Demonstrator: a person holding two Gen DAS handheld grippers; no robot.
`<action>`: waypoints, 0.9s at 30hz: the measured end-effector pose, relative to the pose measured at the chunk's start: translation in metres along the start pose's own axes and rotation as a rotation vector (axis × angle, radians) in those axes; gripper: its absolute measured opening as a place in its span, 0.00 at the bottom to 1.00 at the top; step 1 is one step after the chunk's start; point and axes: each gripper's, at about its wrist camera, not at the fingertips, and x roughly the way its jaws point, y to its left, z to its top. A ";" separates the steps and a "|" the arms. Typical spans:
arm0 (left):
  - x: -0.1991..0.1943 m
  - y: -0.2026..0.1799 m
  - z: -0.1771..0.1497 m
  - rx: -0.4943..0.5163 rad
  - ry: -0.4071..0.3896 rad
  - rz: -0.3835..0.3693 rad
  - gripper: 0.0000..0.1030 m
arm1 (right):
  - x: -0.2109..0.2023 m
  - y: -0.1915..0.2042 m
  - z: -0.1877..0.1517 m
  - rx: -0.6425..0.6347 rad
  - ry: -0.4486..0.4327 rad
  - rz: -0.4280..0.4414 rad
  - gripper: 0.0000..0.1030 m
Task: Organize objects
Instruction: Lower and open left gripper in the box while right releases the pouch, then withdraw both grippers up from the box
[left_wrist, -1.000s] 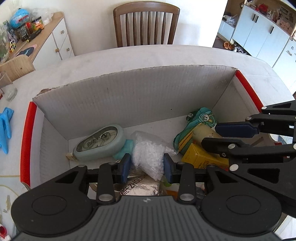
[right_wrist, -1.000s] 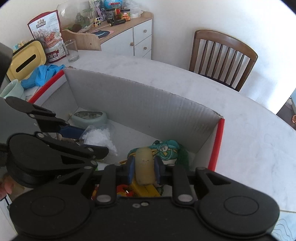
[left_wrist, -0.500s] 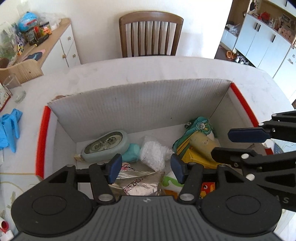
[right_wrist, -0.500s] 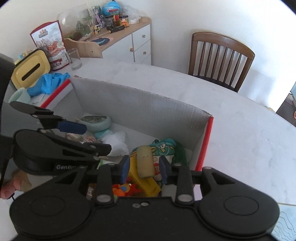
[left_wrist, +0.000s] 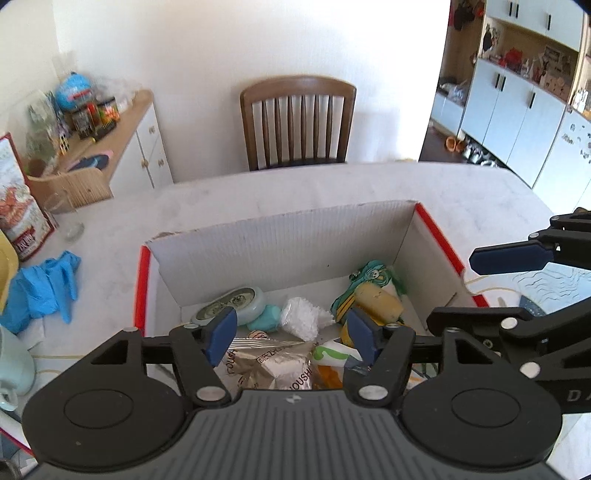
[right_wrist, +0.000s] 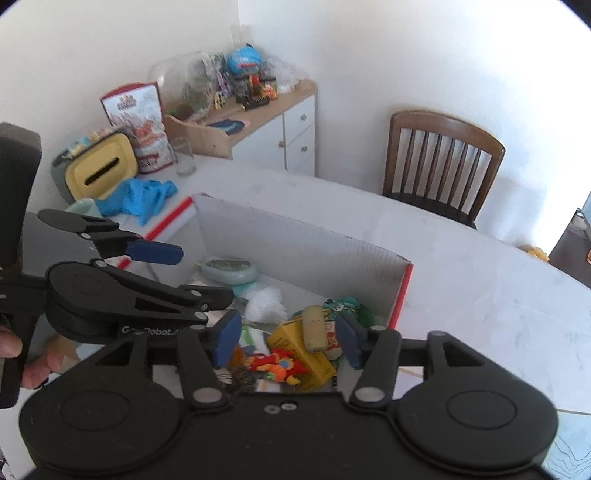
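A cardboard box (left_wrist: 280, 236) with red-edged flaps stands on the white table; it also shows in the right wrist view (right_wrist: 295, 243). Inside lie a pale green oval case (left_wrist: 232, 304), a white crinkled bag (left_wrist: 301, 319), a silver foil packet (left_wrist: 273, 363), a tan cylinder (left_wrist: 376, 301) on a teal toy (left_wrist: 373, 273), a yellow carton (right_wrist: 299, 345) and an orange-red toy (right_wrist: 277, 367). My left gripper (left_wrist: 291, 334) is open and empty above the box's near side. My right gripper (right_wrist: 286, 339) is open and empty above the box; the tan cylinder (right_wrist: 314, 326) lies below it.
Blue gloves (left_wrist: 44, 288), a drinking glass (left_wrist: 64, 216), a snack bag (right_wrist: 138, 127) and a yellow container (right_wrist: 99, 173) sit on the table left of the box. A wooden chair (left_wrist: 297, 122) stands behind the table. A cluttered sideboard (left_wrist: 110, 133) is at the back left.
Both grippers have risen and pulled back from the box. The right gripper opened and let go of the tan cylinder, which now lies in the box. The left gripper opened wider, off the white bag.
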 end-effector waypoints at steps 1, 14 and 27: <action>-0.006 0.000 -0.001 -0.001 -0.013 0.003 0.67 | -0.005 0.003 -0.001 -0.003 -0.010 0.002 0.57; -0.056 0.003 -0.020 -0.057 -0.122 0.024 0.87 | -0.055 0.018 -0.011 -0.032 -0.118 0.033 0.78; -0.093 -0.006 -0.040 -0.120 -0.201 0.013 1.00 | -0.087 0.013 -0.035 0.019 -0.216 0.055 0.98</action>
